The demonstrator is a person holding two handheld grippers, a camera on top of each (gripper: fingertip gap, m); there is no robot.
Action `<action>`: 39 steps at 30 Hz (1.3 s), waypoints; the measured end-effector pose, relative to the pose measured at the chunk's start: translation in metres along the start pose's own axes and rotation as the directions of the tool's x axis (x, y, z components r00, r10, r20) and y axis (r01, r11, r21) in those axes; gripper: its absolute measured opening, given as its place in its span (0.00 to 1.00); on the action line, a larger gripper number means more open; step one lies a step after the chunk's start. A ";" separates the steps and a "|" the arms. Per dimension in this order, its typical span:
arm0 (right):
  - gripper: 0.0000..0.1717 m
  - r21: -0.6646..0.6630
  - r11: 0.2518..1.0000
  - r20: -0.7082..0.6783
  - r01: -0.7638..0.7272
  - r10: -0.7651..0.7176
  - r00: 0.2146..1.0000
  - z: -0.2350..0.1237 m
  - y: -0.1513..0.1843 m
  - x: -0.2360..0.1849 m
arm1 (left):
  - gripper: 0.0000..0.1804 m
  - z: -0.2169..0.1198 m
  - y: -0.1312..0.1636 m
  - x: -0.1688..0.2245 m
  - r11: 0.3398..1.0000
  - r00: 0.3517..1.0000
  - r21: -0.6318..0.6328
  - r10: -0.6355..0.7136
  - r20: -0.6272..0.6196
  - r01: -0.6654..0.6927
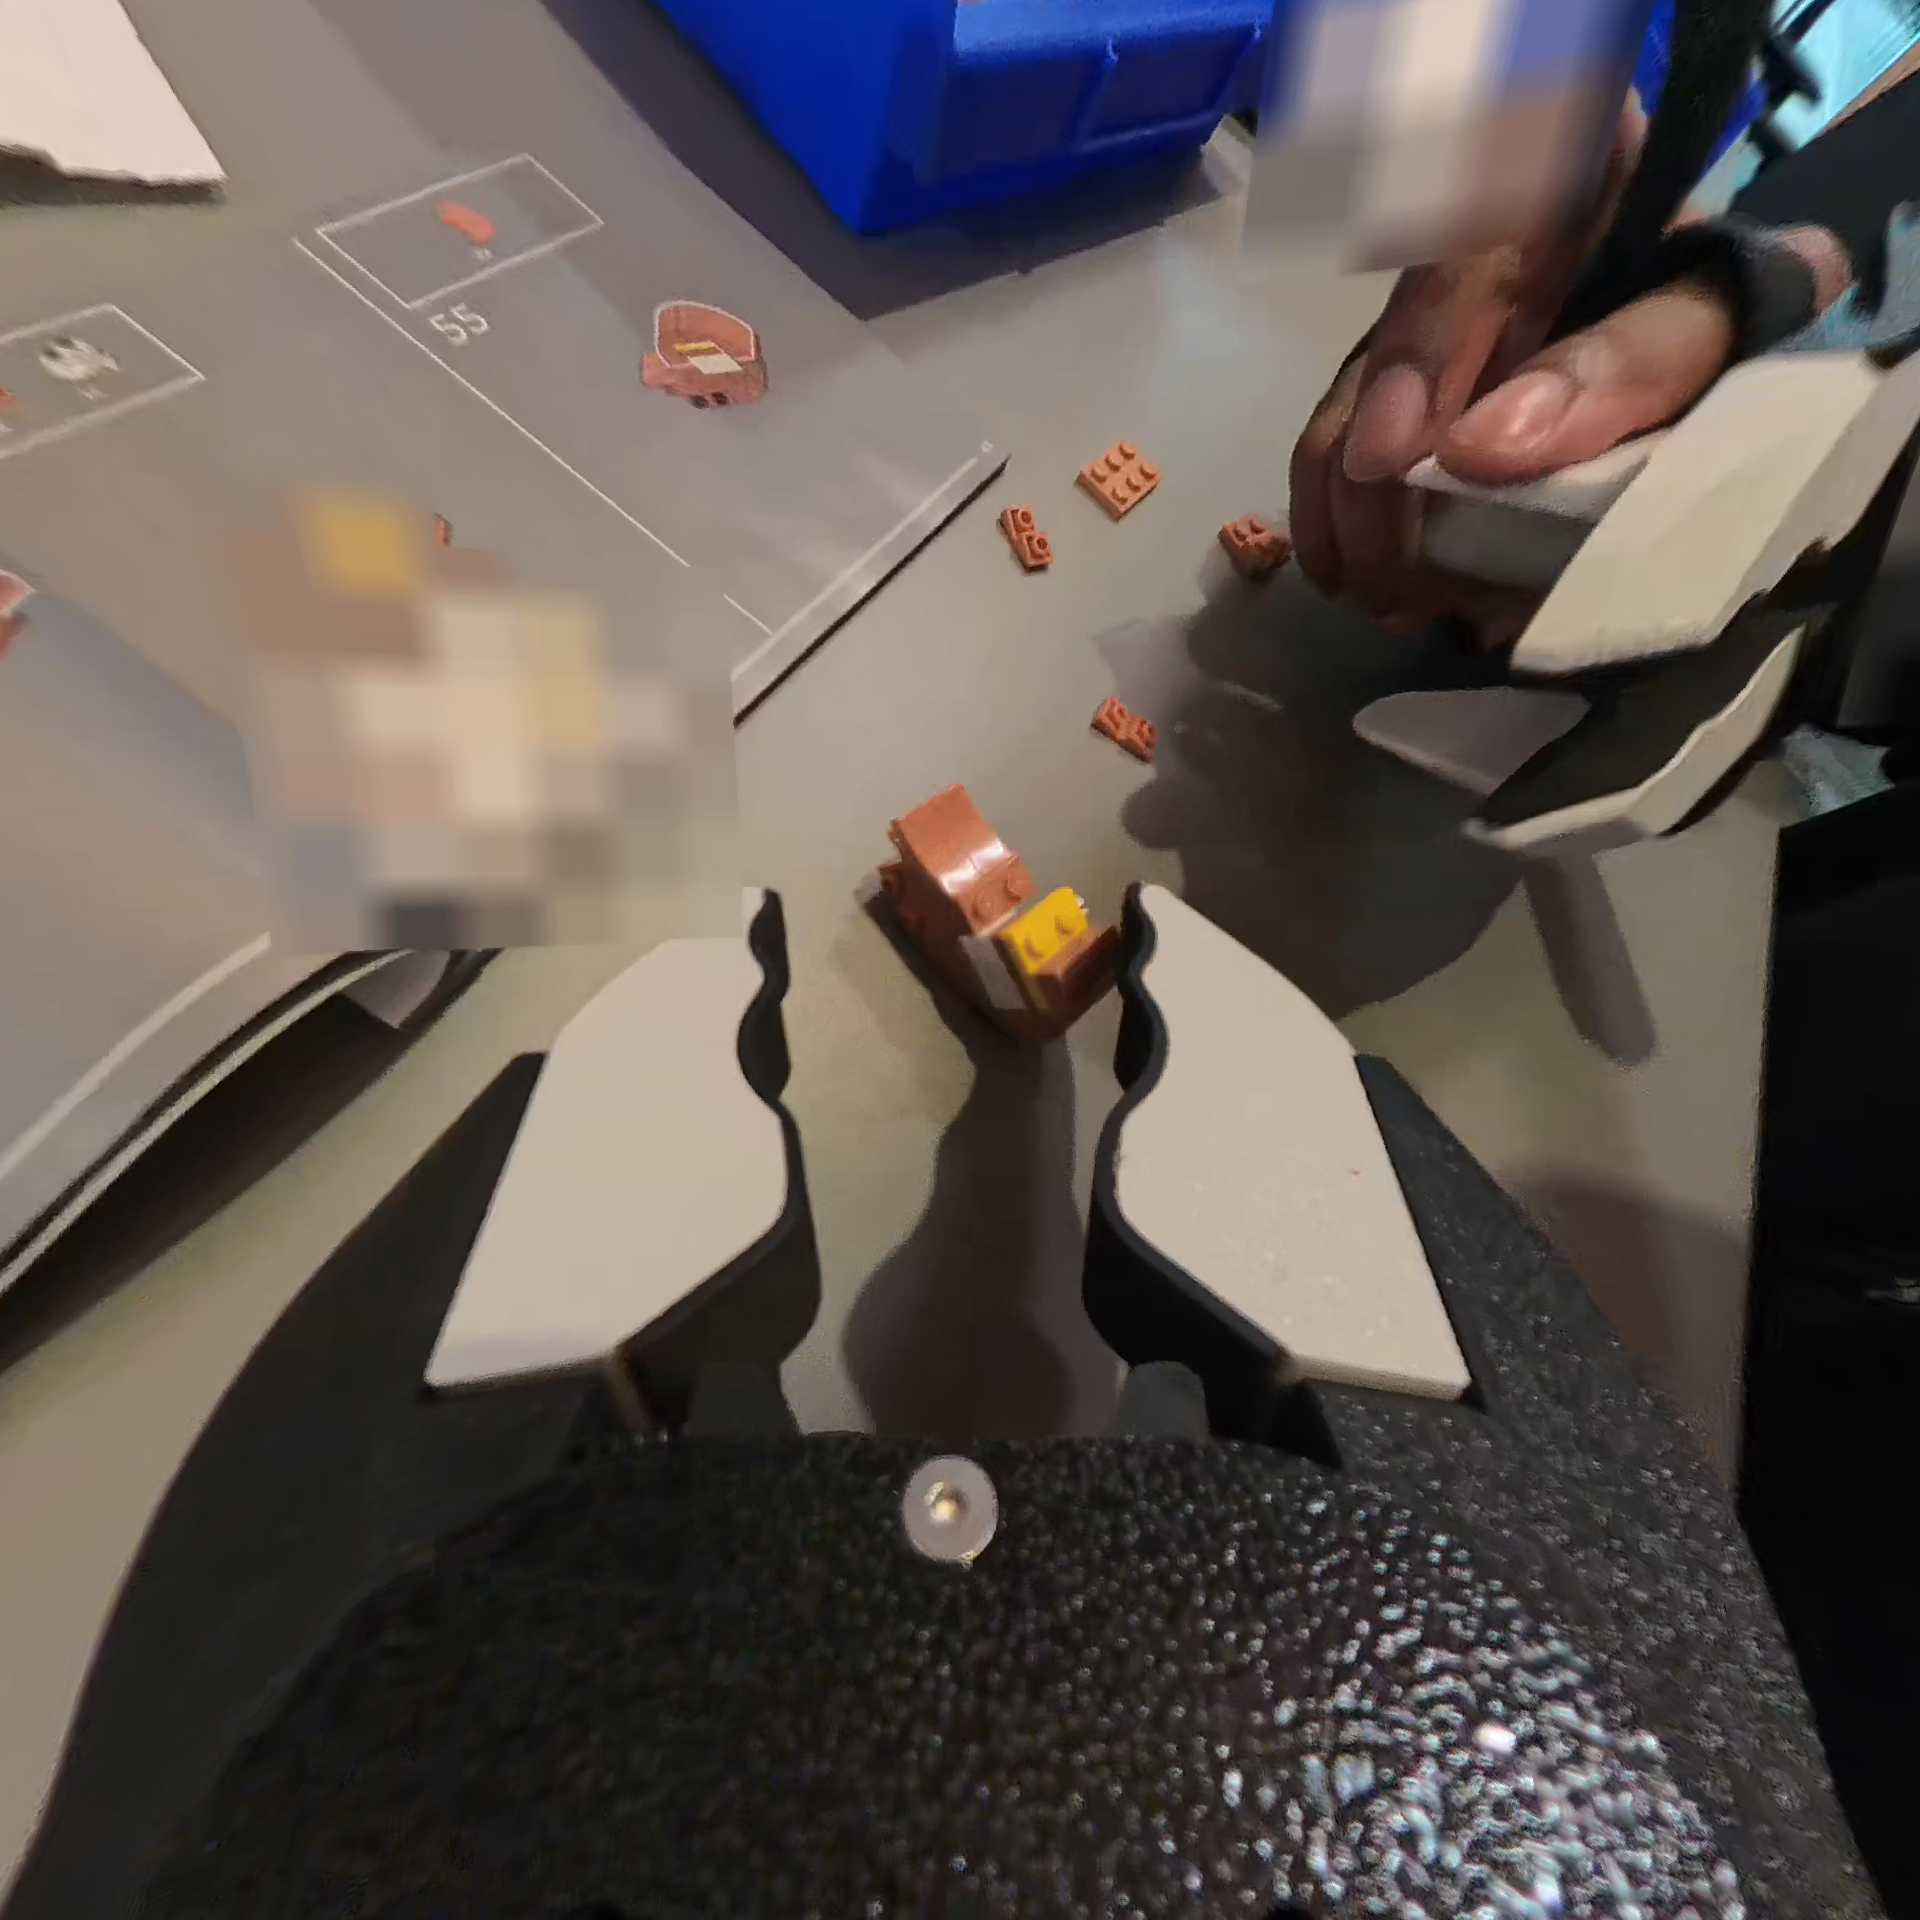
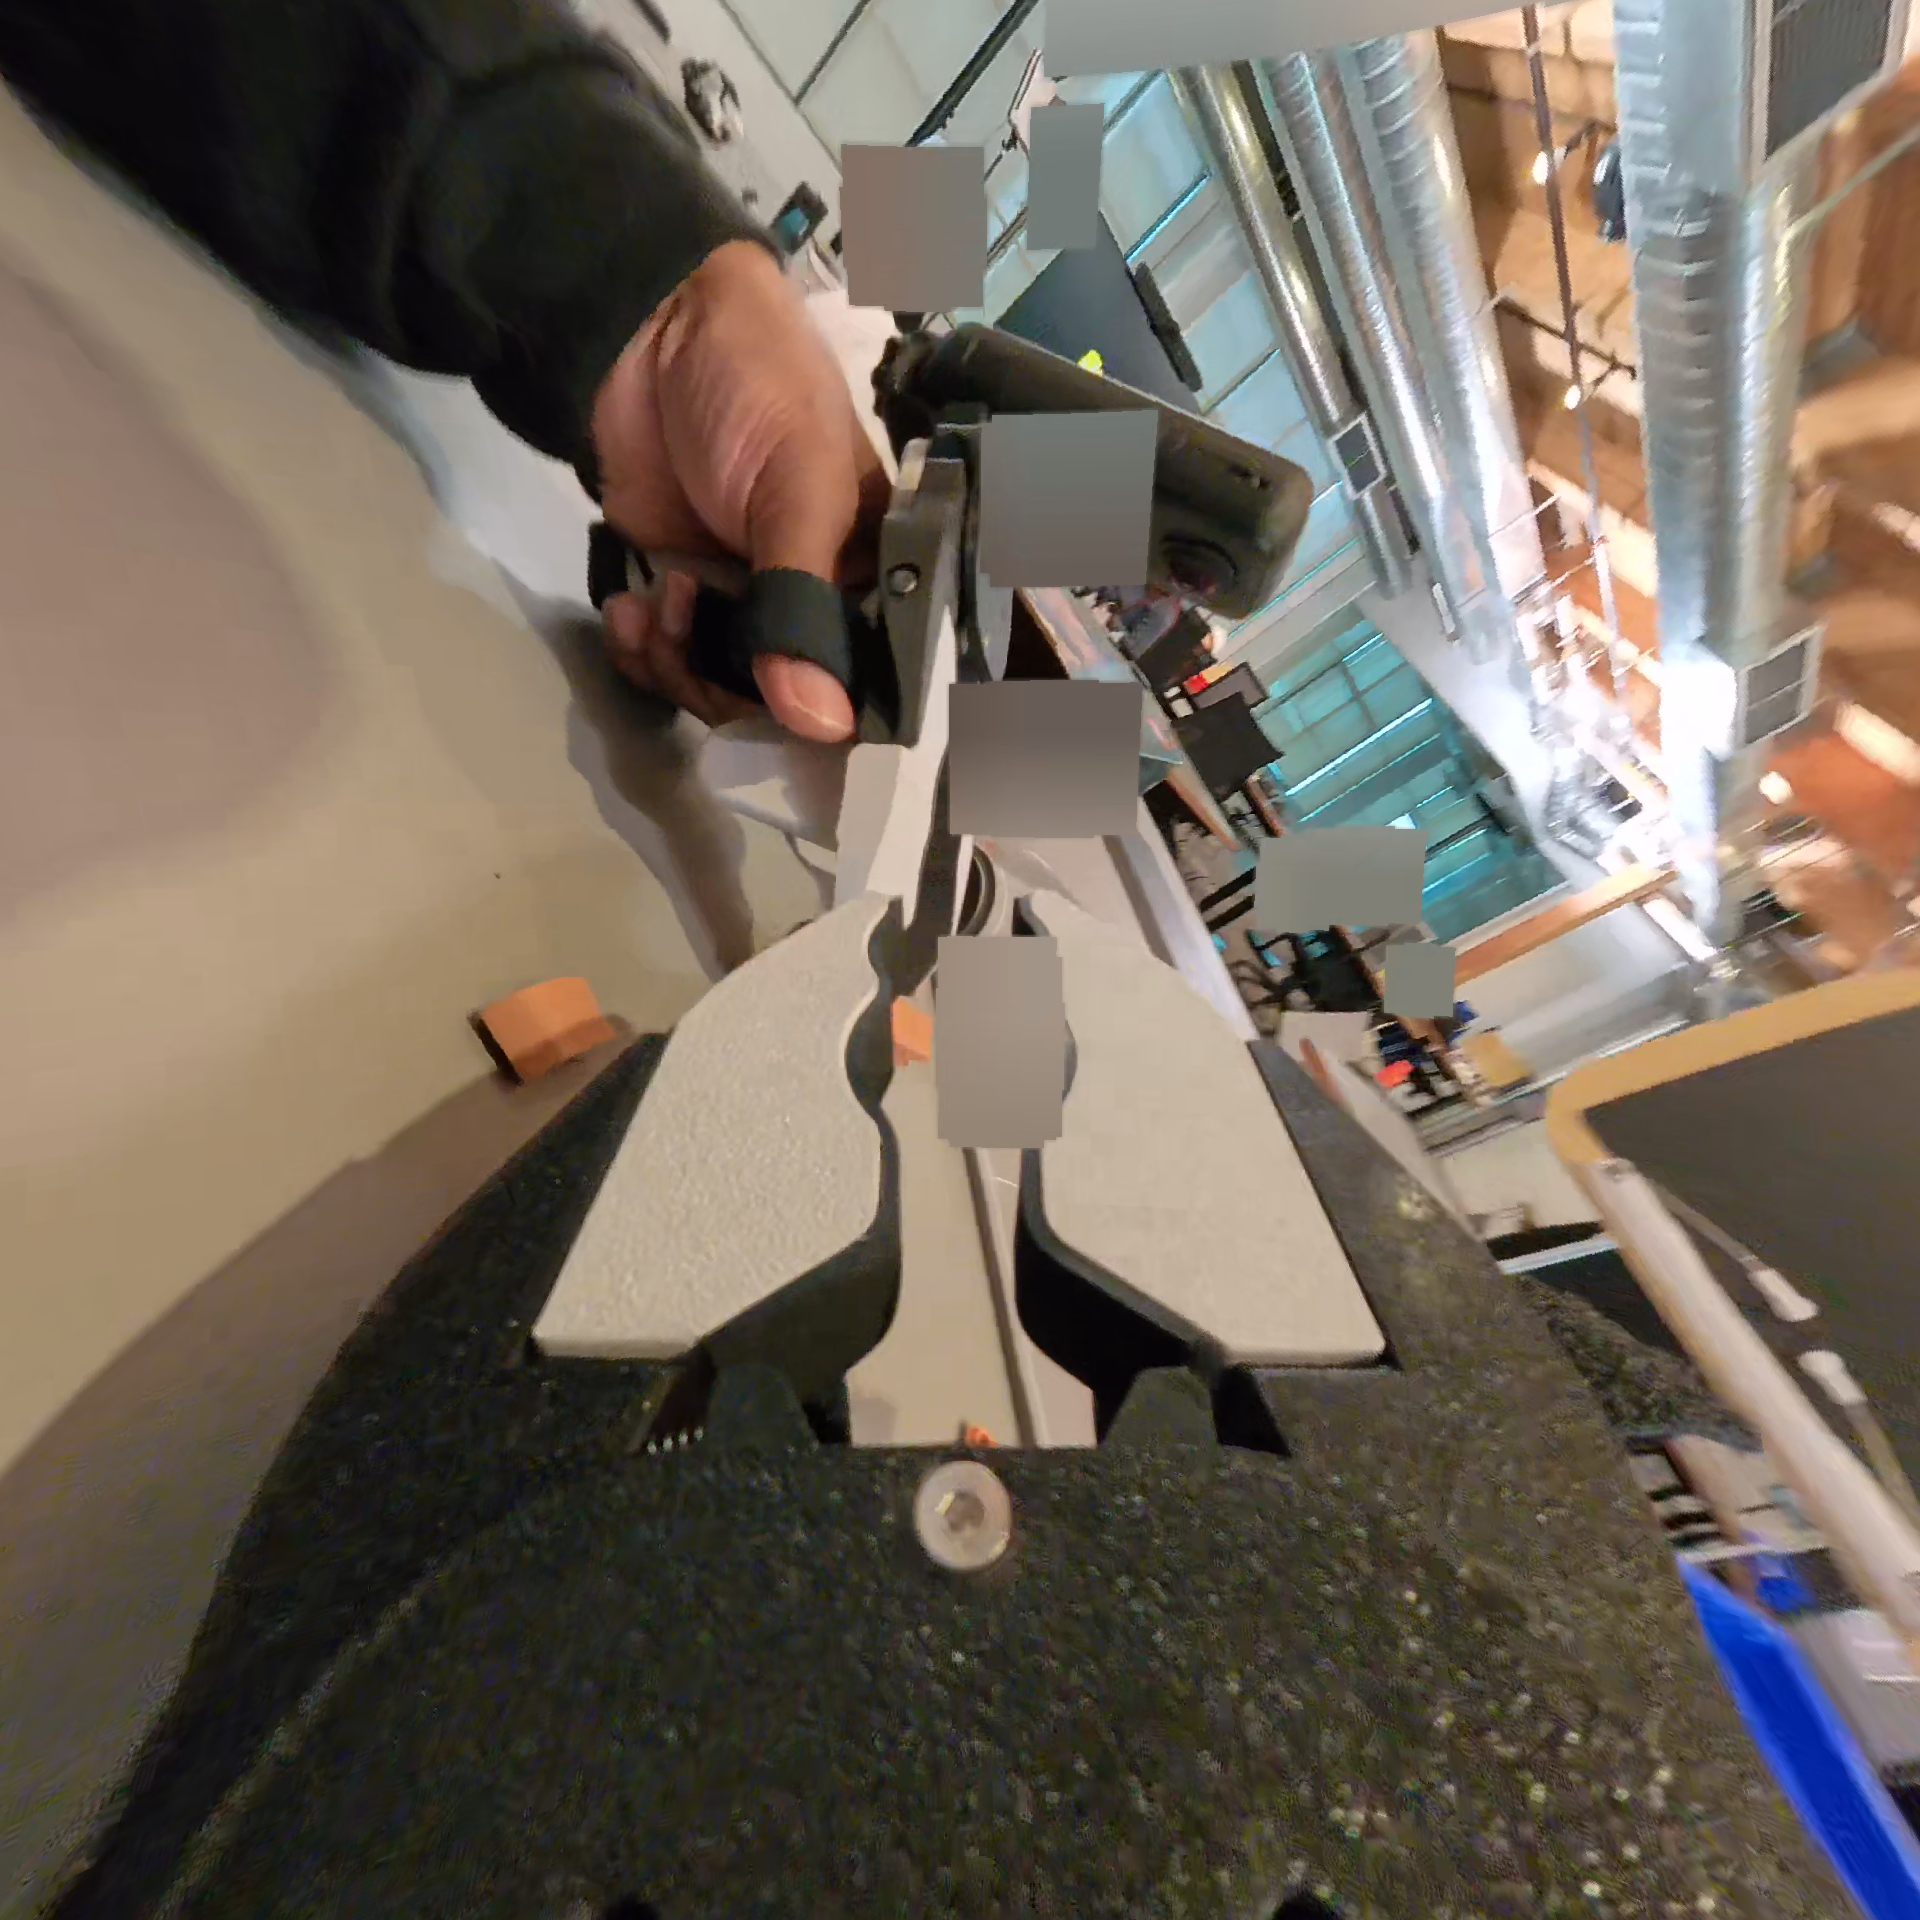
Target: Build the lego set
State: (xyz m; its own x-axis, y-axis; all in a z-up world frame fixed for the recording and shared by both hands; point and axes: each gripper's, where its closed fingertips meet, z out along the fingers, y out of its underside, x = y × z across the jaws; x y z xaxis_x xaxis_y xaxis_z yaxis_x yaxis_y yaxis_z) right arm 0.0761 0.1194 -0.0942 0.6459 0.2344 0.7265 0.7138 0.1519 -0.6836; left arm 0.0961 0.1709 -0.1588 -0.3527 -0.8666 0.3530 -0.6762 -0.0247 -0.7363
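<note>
Lying diagonally, yellow end nearest, the brick model (image 1: pixel 992 935) sits between released left tongs (image 1: pixel 951 935); right tongs (image 2: pixel 961 1023) seemingly grip an orange brick (image 2: pixel 906 1029).

A brick assembly (image 1: pixel 987 925) lies on the tabletop (image 1: pixel 935 644) between the left tool (image 1: pixel 951 935) fingers — loose bricks (image 1: pixel 1120 478) beyond it, an instruction booklet (image 1: pixel 582 416) left, a bin (image 1: pixel 987 104) behind.

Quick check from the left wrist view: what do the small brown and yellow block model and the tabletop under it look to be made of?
Block model: moulded hard plastic, glossy; a bright glare streak on the brown slope and round studs on the yellow piece suggest it. It sits between the open left claw fingers. Tabletop: smooth grey matt surface, probably laminate; soft shadows, no sharp reflections. Exact material unclear.
</note>
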 end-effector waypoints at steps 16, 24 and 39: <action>0.11 -0.026 0.836 0.171 -0.548 0.544 0.822 -0.013 -0.001 0.005 | 0.25 -0.040 -0.010 -0.009 0.677 0.682 -0.101 0.730 -0.032 -0.729; 0.10 -0.039 0.866 0.193 -0.498 0.496 0.847 -0.017 -0.004 -0.005 | 0.21 -0.020 0.006 -0.011 0.723 0.746 -0.245 0.666 0.003 -0.646; 0.09 -0.053 0.887 0.145 -0.459 0.461 0.875 -0.030 -0.004 -0.005 | 0.28 -0.024 -0.011 -0.012 0.956 0.951 -0.136 0.279 0.134 -0.261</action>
State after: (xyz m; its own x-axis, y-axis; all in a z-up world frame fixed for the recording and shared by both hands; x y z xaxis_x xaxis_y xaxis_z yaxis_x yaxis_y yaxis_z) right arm 0.0784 0.0885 -0.0933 0.8554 0.4144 0.3107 0.3515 -0.0237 -0.9359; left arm 0.0924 0.1936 -0.1415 -0.4370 -0.8979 0.0528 -0.6425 0.2705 -0.7170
